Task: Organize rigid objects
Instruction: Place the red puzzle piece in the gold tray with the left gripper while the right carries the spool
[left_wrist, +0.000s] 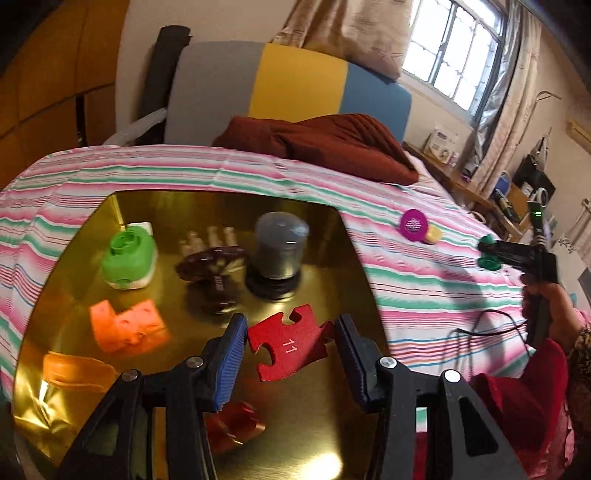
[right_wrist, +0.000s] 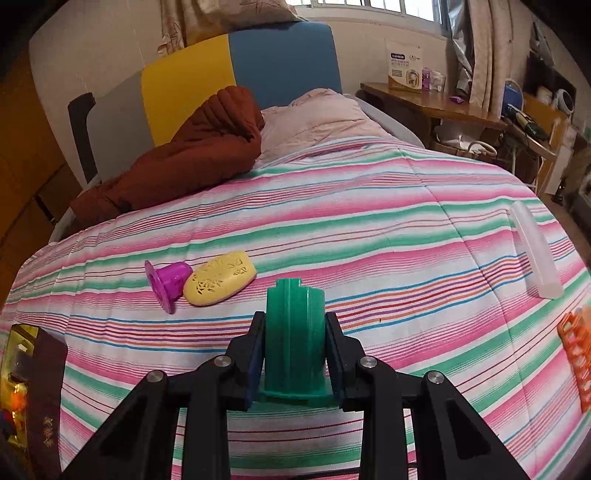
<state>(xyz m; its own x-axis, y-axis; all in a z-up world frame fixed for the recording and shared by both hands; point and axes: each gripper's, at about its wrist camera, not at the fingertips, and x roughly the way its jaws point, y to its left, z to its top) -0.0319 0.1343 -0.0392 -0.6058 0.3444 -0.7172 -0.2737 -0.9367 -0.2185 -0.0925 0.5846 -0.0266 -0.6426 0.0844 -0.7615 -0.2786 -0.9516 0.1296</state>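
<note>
Right gripper (right_wrist: 295, 343) is clamping one green ribbed plastic cylinder (right_wrist: 295, 328), flange toward the camera, above the striped bedspread (right_wrist: 369, 229); left gripper (left_wrist: 290, 343) is holding one red puzzle piece (left_wrist: 288, 343) marked "11" between half-open jaws, over the gold tray (left_wrist: 332, 424). The tray is carrying five visible items: one green dispenser (left_wrist: 129, 258), one grey lidded jar (left_wrist: 280, 247), one dark brown piece (left_wrist: 214, 266), two orange pieces (left_wrist: 127, 328), leaving bare gold in front. On the spread, one purple cup (right_wrist: 168, 280) is touching one yellow case (right_wrist: 219, 282), one clear tube (right_wrist: 535, 251) and one orange grid (right_wrist: 576, 350) are lying near the right edge, leaving open middle.
</note>
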